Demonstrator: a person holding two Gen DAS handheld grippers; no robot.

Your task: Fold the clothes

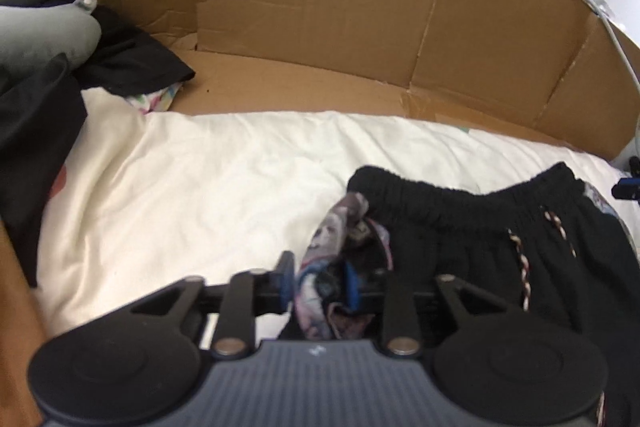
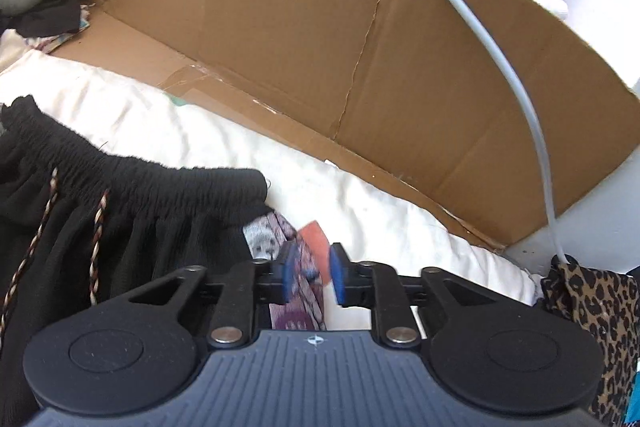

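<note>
Black shorts (image 1: pixel 480 251) with an elastic waistband and braided drawstrings lie on a cream sheet (image 1: pixel 208 195); they also show in the right wrist view (image 2: pixel 132 215). A patterned purple-grey side panel (image 1: pixel 340 227) sits at the shorts' edge. My left gripper (image 1: pixel 320 287) is shut on that patterned fabric, bunched between its blue pads. My right gripper (image 2: pixel 312 279) is at the shorts' other side, with the patterned fabric (image 2: pixel 296 267) between its blue pads, which stand a little apart.
Cardboard walls (image 1: pixel 320 7) ring the far side of the sheet. Dark and grey clothes (image 1: pixel 48 59) are piled at the left. A white cable (image 2: pixel 500 67) hangs over the cardboard. A leopard-print cloth (image 2: pixel 592 315) lies at the right.
</note>
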